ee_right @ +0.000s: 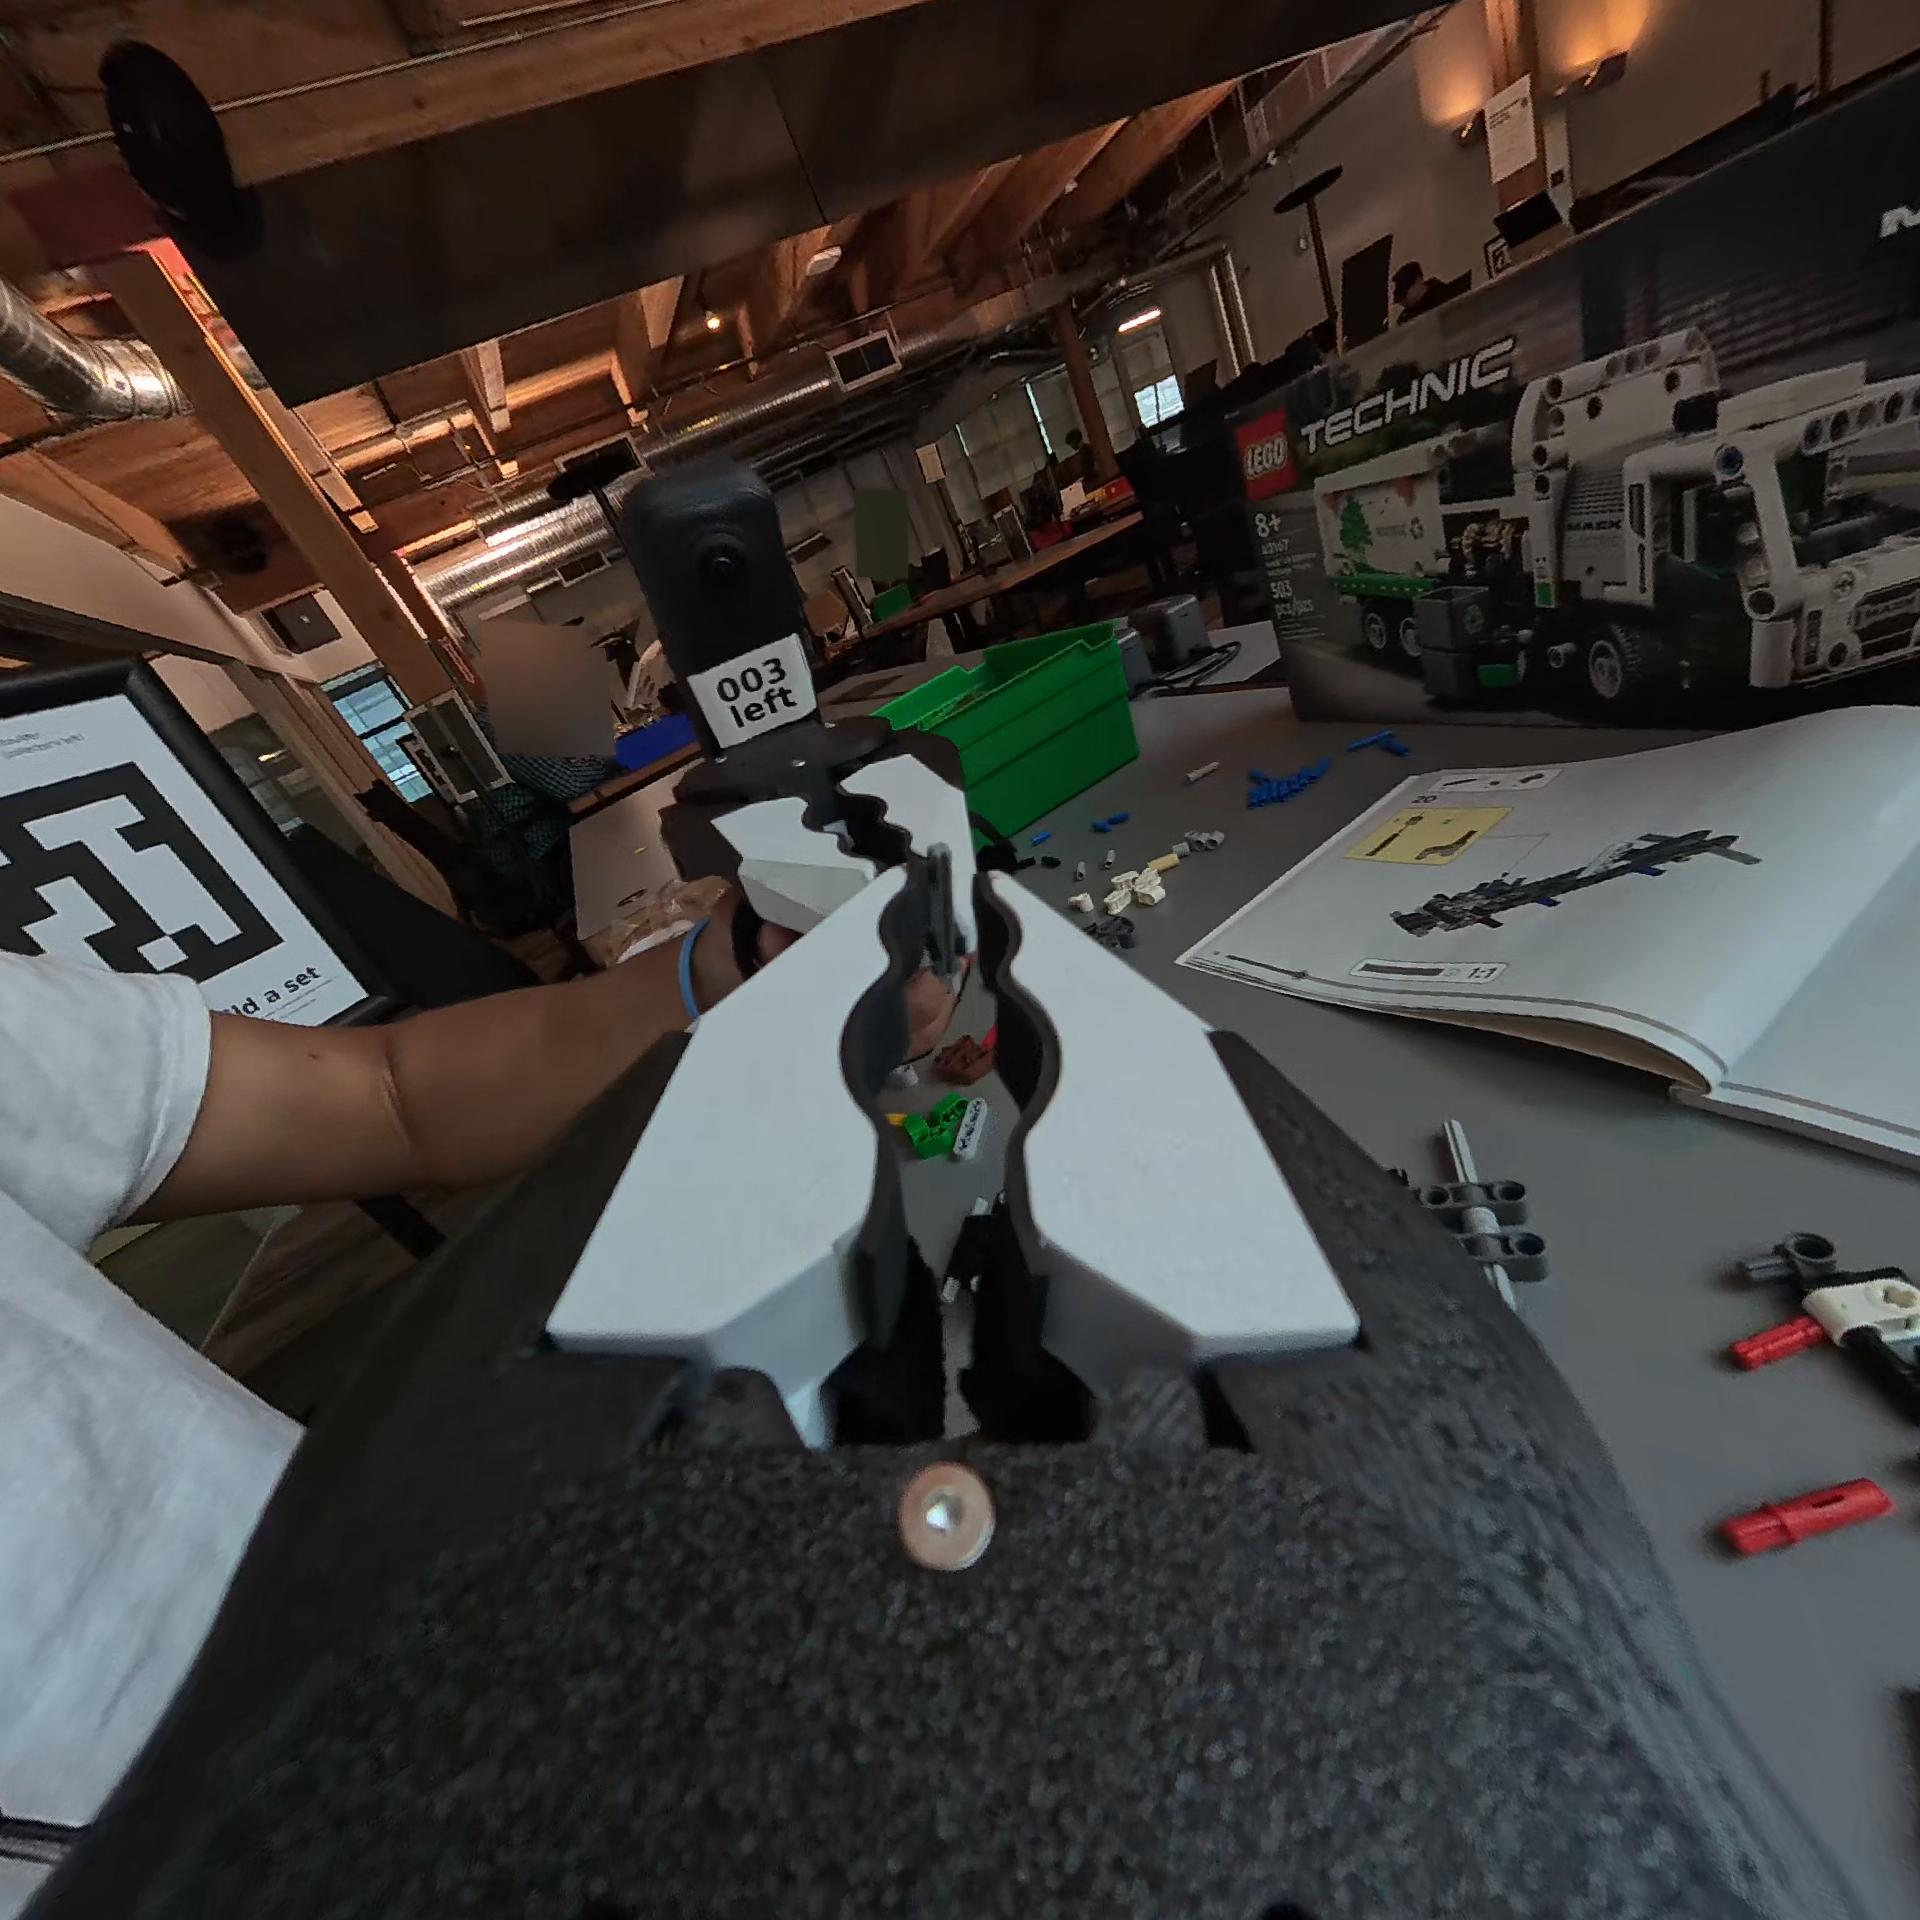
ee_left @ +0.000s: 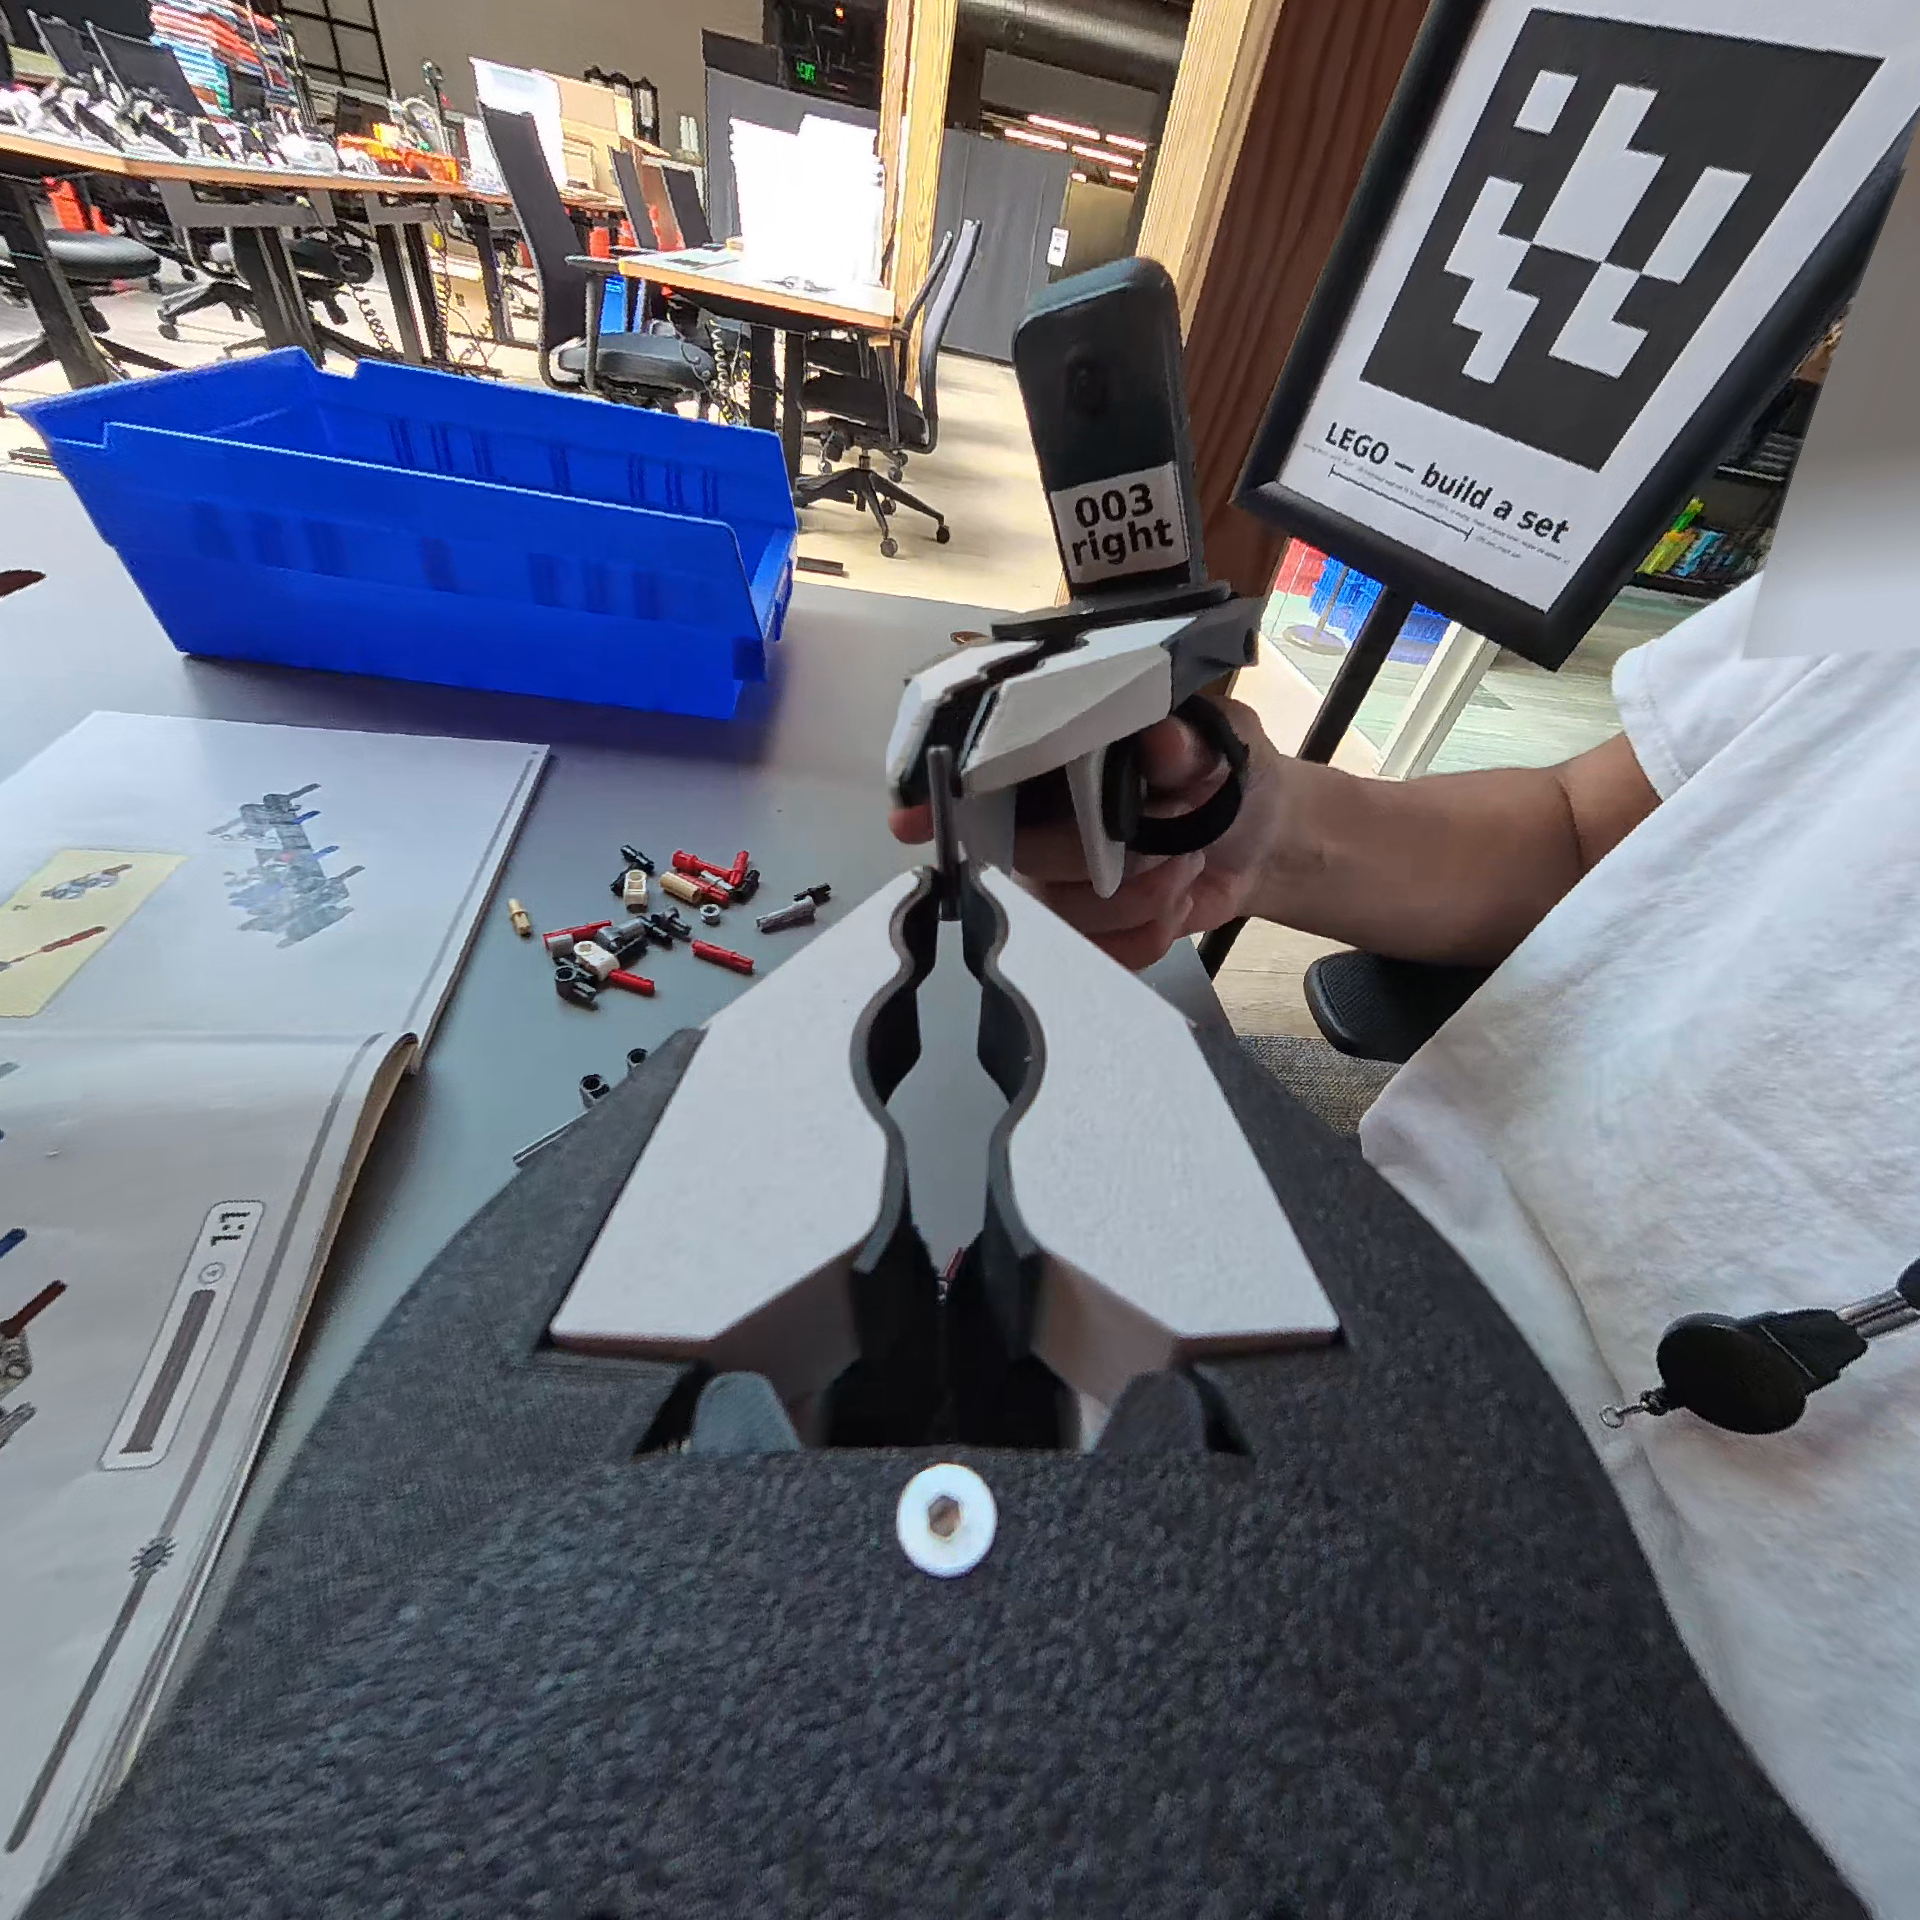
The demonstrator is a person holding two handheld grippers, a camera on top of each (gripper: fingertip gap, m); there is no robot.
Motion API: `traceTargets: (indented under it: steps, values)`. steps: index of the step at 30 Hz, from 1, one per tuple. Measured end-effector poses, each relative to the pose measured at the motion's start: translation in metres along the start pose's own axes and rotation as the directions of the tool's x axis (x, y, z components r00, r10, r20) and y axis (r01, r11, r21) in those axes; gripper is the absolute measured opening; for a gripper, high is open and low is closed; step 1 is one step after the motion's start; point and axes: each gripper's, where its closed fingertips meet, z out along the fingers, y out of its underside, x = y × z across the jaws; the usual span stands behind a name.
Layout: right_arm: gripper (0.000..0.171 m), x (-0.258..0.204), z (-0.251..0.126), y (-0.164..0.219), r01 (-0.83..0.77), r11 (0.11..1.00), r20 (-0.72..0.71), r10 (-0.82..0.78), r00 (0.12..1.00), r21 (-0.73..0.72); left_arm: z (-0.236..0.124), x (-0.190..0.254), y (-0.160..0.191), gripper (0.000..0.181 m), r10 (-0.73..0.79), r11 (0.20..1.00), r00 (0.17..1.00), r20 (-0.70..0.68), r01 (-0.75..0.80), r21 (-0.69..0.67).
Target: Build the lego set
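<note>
My left gripper [ee_left: 948, 888] is shut on the lower end of a thin dark grey axle [ee_left: 940, 821] and holds it upright above the grey table [ee_left: 582, 790]. My right gripper [ee_left: 930, 764] faces it from beyond, with its fingers closed around the axle's upper end. In the right wrist view the axle [ee_right: 941, 914] stands between my right gripper's [ee_right: 942, 883] pads, and the left gripper [ee_right: 906, 857] is right behind it. A person's hand holds each gripper.
A blue bin [ee_left: 416, 520], an open instruction booklet [ee_left: 208, 935] and a cluster of small red, black and tan pieces [ee_left: 665, 925] lie left. A green bin [ee_right: 1029, 717], the set's box [ee_right: 1610, 520], red pins [ee_right: 1803, 1517] and a small grey assembly [ee_right: 1486, 1216] lie right. A framed marker sign [ee_left: 1579, 270] stands behind. The grippers are tip to tip, or close to it.
</note>
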Motion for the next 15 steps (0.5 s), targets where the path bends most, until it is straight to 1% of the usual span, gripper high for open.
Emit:
traceTargets:
  steps: [1, 4, 6, 10, 12, 14, 15]
  values:
    - [0.008, 0.0, -0.001, 0.002, 0.005, 1.0, -0.001, -0.005, 1.0, -0.02, 0.0, 0.002, 0.0, 0.002, 0.004, 1.0, 1.0, 0.001, -0.004, -0.003]
    - [0.009, -0.004, -0.002, 0.004, 0.045, 0.998, -0.005, -0.046, 0.999, -0.039, 0.001, 0.006, -0.003, 0.002, 0.005, 1.0, 1.0, 0.003, -0.005, 0.0]
    - [0.002, -0.008, -0.002, 0.004, 0.074, 0.997, -0.004, -0.074, 0.997, -0.039, 0.001, 0.007, -0.004, 0.002, 0.007, 1.0, 1.0, 0.009, -0.007, -0.002]
    - [0.0, -0.012, -0.002, 0.006, 0.108, 0.992, -0.002, -0.109, 0.994, -0.057, 0.001, 0.011, -0.001, 0.002, 0.008, 1.0, 1.0, 0.007, -0.008, -0.018]
    - [0.001, -0.014, -0.004, 0.008, 0.134, 0.989, -0.005, -0.134, 0.991, -0.061, 0.001, 0.013, 0.0, 0.002, 0.011, 1.0, 1.0, 0.01, -0.01, -0.027]
    - [0.007, -0.016, -0.005, 0.011, 0.135, 0.987, 0.001, -0.136, 0.991, -0.088, 0.002, 0.015, 0.001, 0.002, 0.011, 0.999, 1.0, 0.013, -0.011, -0.033]
    - [0.007, -0.017, -0.006, 0.011, 0.14, 0.986, -0.002, -0.141, 0.99, -0.087, 0.003, 0.016, 0.001, 0.002, 0.007, 1.0, 1.0, 0.008, -0.007, -0.03]
